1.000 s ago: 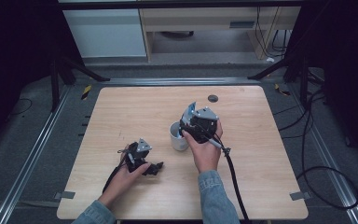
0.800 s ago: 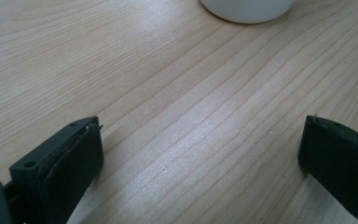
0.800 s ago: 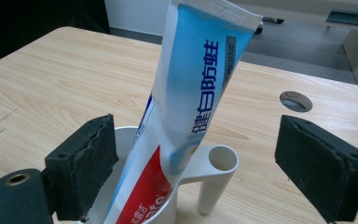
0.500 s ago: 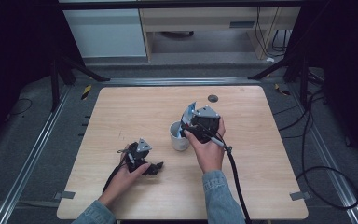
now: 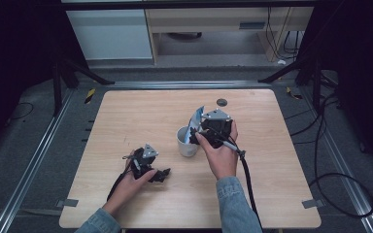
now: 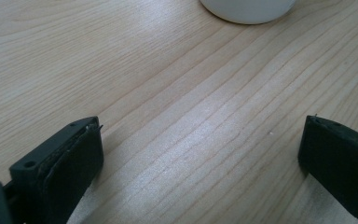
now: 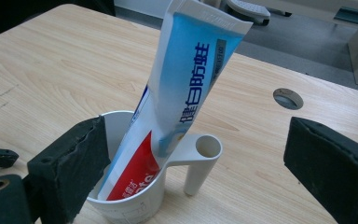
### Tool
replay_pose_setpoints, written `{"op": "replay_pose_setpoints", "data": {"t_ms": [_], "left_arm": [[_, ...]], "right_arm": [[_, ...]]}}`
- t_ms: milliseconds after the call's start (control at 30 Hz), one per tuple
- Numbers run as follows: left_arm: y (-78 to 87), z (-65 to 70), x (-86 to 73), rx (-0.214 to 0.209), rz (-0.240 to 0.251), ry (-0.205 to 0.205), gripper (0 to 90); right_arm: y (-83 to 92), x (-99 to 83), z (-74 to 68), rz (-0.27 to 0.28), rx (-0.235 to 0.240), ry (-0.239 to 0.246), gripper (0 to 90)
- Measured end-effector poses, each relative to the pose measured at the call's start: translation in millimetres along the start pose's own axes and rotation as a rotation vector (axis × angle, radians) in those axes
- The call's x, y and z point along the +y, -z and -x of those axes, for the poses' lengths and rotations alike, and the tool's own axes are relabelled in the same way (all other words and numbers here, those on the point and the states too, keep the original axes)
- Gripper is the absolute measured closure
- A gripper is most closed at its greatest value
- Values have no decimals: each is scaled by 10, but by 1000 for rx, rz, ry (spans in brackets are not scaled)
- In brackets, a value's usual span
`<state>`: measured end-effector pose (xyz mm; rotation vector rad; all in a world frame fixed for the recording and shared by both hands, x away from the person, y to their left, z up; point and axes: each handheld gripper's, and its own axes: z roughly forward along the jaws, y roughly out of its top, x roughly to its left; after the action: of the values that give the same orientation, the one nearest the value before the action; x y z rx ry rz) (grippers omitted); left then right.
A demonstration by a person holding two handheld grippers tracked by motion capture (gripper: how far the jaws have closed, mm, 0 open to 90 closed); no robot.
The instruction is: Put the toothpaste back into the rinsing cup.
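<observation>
A white cup [image 5: 187,141] stands near the middle of the wooden table [image 5: 126,111], and a blue, white and red toothpaste tube [image 7: 177,88] stands in it, leaning toward two o'clock in the right gripper view with its crimped end up. The right gripper [image 5: 205,130] sits just beside the cup at its three o'clock in the high view; its jaws have just been opening and now stand released, wide apart on either side of the tube without pressing it. The left gripper [image 5: 161,174] rests low on the table at the cup's seven o'clock, jaws spread over bare wood, grasping nothing.
</observation>
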<state>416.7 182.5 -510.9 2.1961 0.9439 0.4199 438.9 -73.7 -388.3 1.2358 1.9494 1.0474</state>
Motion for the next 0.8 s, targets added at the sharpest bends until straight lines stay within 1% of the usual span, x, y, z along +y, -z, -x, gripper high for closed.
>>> {"op": "replay_pose_setpoints", "data": {"t_ms": [167,267,333,400,467,600,667,800], "left_arm": [[0,0,0,0,0,0,0],[0,0,0,0,0,0,0],[0,0,0,0,0,0,0],[1,0,0,0,0,0,0],[0,0,0,0,0,0,0],[0,0,0,0,0,0,0],[0,0,0,0,0,0,0],[0,0,1,0,0,0,0]], "right_arm": [[32,7,40,-13,2,-5,60],[48,14,63,-13,10,-6,57],[62,21,77,-13,15,-14,57],[76,28,104,-23,32,-24,59],[92,29,124,-27,34,-28,69],[130,22,173,-28,27,-18,74],[151,17,194,-29,23,-26,75],[181,-11,258,-33,15,-24,76]]}}
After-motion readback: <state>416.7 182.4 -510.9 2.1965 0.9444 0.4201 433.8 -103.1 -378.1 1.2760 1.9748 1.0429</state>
